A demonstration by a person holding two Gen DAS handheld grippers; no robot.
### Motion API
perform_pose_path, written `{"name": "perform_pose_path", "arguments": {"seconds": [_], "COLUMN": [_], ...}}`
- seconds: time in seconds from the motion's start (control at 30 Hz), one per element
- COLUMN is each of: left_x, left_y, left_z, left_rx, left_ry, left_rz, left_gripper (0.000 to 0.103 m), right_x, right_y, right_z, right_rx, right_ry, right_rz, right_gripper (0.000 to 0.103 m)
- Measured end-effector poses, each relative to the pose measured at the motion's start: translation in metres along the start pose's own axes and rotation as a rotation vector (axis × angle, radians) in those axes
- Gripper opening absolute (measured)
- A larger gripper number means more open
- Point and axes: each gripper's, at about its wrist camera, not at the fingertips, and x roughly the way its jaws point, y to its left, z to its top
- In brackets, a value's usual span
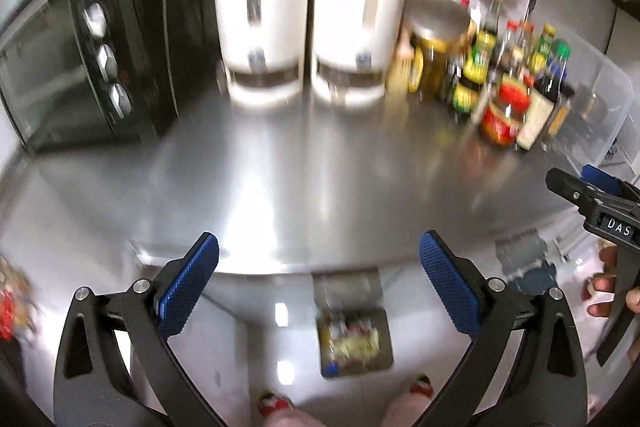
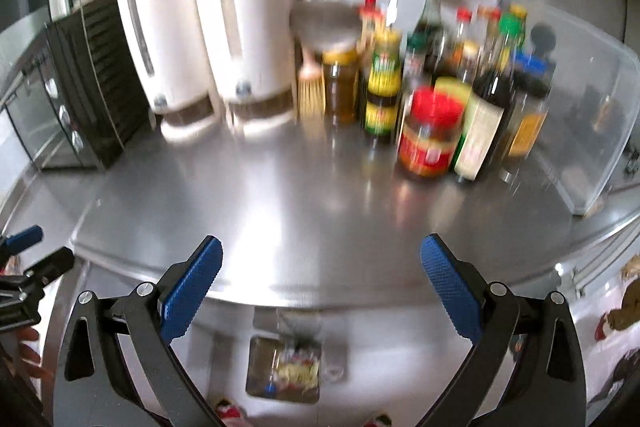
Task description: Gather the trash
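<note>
Both views are blurred by motion. A grey trash bin [image 1: 354, 343] stands on the floor below the steel counter's front edge, with mixed wrappers inside; it also shows in the right wrist view [image 2: 286, 369]. My left gripper [image 1: 319, 269] is open and empty, above the counter's front edge. My right gripper [image 2: 321, 273] is open and empty, also over the front edge. The right gripper shows at the right of the left wrist view [image 1: 580, 187]. No loose trash shows on the counter.
The steel counter [image 1: 280, 167] holds a black toaster oven [image 1: 100, 59] at left, two white kettles [image 1: 304, 7] at the back, and a cluster of sauce bottles and jars [image 2: 440, 87] beside a clear plastic box [image 2: 592, 107]. My feet [image 1: 276, 407] are by the bin.
</note>
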Motion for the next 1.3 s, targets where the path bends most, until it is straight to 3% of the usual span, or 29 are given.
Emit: {"name": "perform_pose_path", "arguments": {"seconds": [0.3, 0.73, 1.3], "left_x": [-0.055, -0.106, -0.107], "left_y": [-0.002, -0.008, -0.011], "left_z": [0.052, 0.084, 0.091], "left_rx": [-0.017, -0.004, -0.015], "left_ry": [-0.182, -0.319, -0.326], "left_rz": [0.02, 0.059, 0.055], "left_gripper": [0.095, 0.095, 0.095], "right_x": [-0.053, -0.098, -0.104], "right_y": [0.004, 0.002, -0.002], "right_z": [0.055, 0.086, 0.093], "right_rx": [-0.004, 0.006, 0.016], "right_ry": [-0.168, -0.282, -0.296], "right_rz": [0.007, -0.026, -0.014], "right_gripper": [0.1, 0.1, 0.1]}}
